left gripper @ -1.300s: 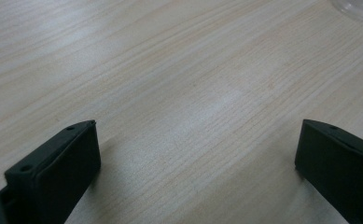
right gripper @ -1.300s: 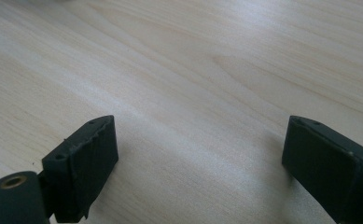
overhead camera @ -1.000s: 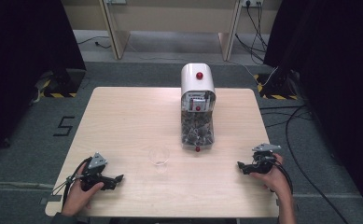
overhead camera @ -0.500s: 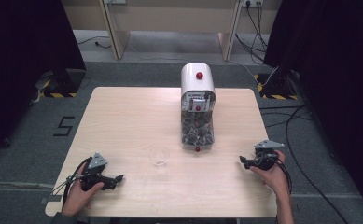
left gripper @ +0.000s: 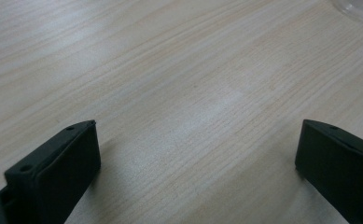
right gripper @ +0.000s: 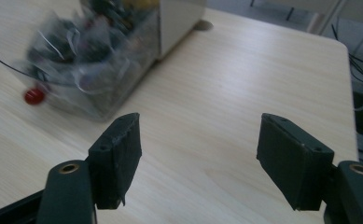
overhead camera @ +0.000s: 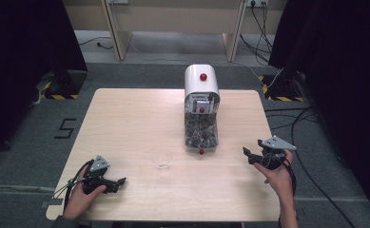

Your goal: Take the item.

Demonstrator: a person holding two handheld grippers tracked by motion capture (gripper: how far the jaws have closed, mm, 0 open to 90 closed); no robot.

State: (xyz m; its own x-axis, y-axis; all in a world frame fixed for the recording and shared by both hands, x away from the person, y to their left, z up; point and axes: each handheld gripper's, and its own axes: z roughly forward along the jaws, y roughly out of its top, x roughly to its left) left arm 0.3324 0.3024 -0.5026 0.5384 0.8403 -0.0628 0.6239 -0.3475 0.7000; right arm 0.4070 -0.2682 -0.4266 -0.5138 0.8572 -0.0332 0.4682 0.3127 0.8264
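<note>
While right hand-held gripper [overhead camera: 249,154] narrows, empty, near table [overhead camera: 125,118] edge, left hand-held gripper [overhead camera: 121,181] wide, bare wood ahead.

From high above the near edge we look forward and down over the whole surface [overhead camera: 135,118]. The left tool's camera sits low, close to the wood, catching the clear cup [left gripper: 359,7]. The right tool's camera faces the dispenser [right gripper: 104,51] nearby, which the high view shares.
</note>
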